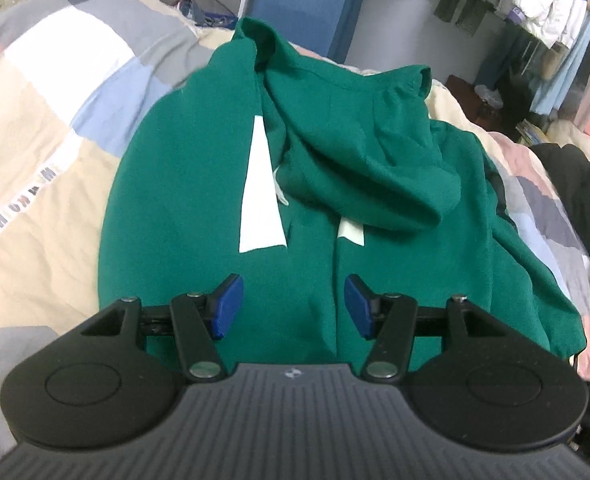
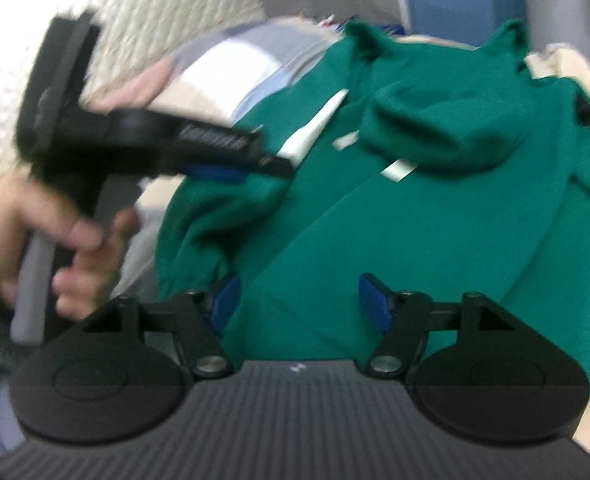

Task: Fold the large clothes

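A green hooded sweatshirt (image 1: 199, 200) lies spread on a patchwork quilt (image 1: 55, 100) that covers a bed. In the left wrist view its long axis runs straight away from the camera: hem nearest, hood end farthest. Both sleeves appear folded in across the body. The hood (image 1: 359, 160) lies turned down over the upper middle of the body, rumpled, its rounded end pointing toward the hem and slightly right. A white wedge-shaped patch (image 1: 261, 188) shows on the cloth just left of the hood, narrow end pointing away from the camera.

The left gripper (image 1: 293, 306) hangs over the hem end, pointing along the garment's length. Its blue pads (image 1: 227, 306) stand well apart with only flat cloth seen below them; nothing is held.

The right wrist view is blurred. There the garment's long axis runs diagonally, from lower centre up to the right. The right gripper (image 2: 299, 304) sits over the lower part of the sweatshirt, jaws wide apart. Cloth shows between the pads, but they do not press on it. The left gripper appears at upper left in that view, held by a hand (image 2: 35, 240), above the garment's left edge.

Clothes on a rack (image 1: 543, 20) hang at the far right.
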`<state>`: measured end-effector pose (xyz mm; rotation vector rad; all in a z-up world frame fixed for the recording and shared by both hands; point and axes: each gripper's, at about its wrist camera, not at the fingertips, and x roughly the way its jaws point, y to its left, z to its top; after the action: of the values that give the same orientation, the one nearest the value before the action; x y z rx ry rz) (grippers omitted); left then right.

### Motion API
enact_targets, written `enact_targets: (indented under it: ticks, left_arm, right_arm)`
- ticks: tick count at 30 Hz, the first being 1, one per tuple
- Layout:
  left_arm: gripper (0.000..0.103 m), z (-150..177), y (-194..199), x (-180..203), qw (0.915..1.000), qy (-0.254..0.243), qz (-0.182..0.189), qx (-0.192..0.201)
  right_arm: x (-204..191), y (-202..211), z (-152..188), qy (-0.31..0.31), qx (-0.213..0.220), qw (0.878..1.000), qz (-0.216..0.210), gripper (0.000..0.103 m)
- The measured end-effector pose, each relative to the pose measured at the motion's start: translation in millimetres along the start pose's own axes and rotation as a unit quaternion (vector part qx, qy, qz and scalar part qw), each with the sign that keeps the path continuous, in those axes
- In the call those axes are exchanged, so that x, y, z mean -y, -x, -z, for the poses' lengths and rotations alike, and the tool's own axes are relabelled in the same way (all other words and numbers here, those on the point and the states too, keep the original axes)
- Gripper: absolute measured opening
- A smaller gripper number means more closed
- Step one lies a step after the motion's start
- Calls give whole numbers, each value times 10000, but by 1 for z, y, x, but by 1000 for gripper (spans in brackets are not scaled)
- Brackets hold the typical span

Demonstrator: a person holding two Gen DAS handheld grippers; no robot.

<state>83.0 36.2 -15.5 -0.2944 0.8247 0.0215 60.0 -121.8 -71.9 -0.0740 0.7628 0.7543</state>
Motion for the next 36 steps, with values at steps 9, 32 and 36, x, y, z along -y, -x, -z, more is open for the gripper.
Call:
enact_targets:
  ticks: [9, 32, 36]
  left_arm:
    - [59, 2, -23, -9, 9995, -23, -157, -279]
    - [3, -12, 7, -38, 9970, 706, 50, 317]
    - [3, -31, 17, -70, 9930, 1053, -132, 511]
  right_arm:
    - [-22, -35, 11, 825, -772, 9935, 136, 74]
    - [64, 58, -27, -664, 485, 9882, 1294, 34]
    - [108, 96, -44, -947, 903, 9773, 1665, 34]
